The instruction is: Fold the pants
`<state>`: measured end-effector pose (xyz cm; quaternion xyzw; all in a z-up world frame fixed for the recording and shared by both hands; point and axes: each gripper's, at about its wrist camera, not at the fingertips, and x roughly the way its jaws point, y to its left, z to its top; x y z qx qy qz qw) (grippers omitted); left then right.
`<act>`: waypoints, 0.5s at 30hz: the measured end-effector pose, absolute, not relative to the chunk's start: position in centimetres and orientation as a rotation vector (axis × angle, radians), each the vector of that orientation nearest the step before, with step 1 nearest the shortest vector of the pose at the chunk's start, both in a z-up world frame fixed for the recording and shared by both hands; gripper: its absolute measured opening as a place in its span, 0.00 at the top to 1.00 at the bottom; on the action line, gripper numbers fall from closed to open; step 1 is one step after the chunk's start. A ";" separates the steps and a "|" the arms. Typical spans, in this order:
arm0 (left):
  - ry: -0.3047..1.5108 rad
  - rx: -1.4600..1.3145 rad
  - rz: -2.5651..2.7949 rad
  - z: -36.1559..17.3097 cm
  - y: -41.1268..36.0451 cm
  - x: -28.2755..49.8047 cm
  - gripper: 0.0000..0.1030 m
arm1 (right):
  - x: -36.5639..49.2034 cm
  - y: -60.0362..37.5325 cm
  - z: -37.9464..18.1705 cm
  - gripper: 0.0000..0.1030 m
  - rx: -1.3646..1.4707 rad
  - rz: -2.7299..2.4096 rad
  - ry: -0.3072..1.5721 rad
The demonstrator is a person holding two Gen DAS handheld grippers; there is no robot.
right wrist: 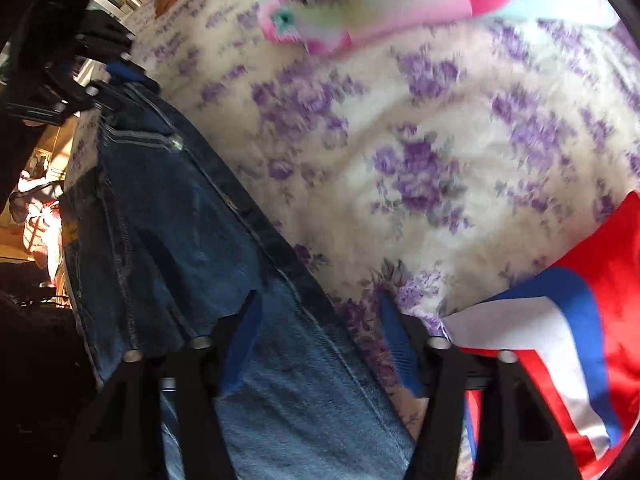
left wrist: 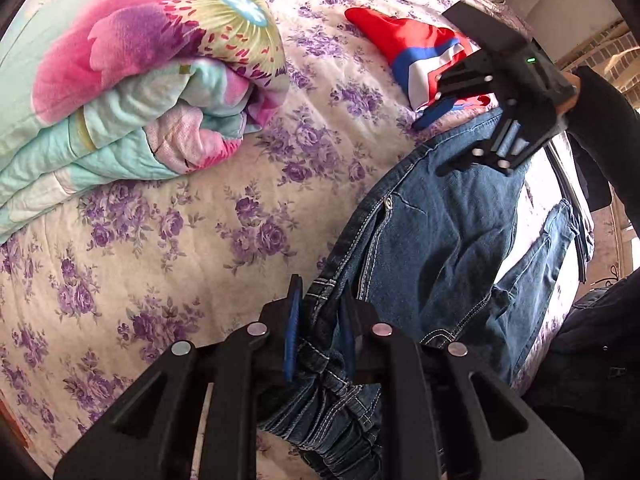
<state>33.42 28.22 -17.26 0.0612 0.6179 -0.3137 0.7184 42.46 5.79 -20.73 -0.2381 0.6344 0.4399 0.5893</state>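
Here the pants, blue denim jeans, lie stretched across a bed covered in a cream sheet with purple flowers. The left claw is clamped on a bunched, stitched edge of the denim at the near end, its blue-padded fingers pressed against the fabric on both sides. Only the left wrist view shows the legs trailing off over the right side of the bed, along with a folded floral quilt at the far left, well apart from the pants. The right wrist view, blurred, shows what the other cannot: the right claw spread wide, one finger over the denim, the other over the sheet beside the jeans' edge, gripping nothing. From the left view that claw hangs over the far end of the pants, tilted downward. A red, white and blue cloth lies just beyond it, near the jeans.
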 end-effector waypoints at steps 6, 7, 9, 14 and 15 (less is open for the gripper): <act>1.380 0.193 -0.645 -16.7 27.4 33.2 0.85 | 40.7 4.0 -17.8 0.91 -0.411 1.042 1.465; 1.373 0.196 -0.640 -16.1 27.4 33.0 0.85 | 40.0 3.5 -16.3 0.91 -0.387 1.041 1.441; 1.348 0.203 -0.638 -14.5 27.2 32.0 0.85 | 38.0 2.7 -13.5 0.91 -0.362 1.032 1.385; 1.299 0.278 -0.619 -10.8 26.2 27.4 0.85 | 29.9 2.0 -8.3 0.92 -0.415 0.984 1.273; 1.292 0.297 -0.615 -10.2 25.9 26.2 0.85 | 28.0 2.1 -7.7 0.92 -0.427 0.976 1.256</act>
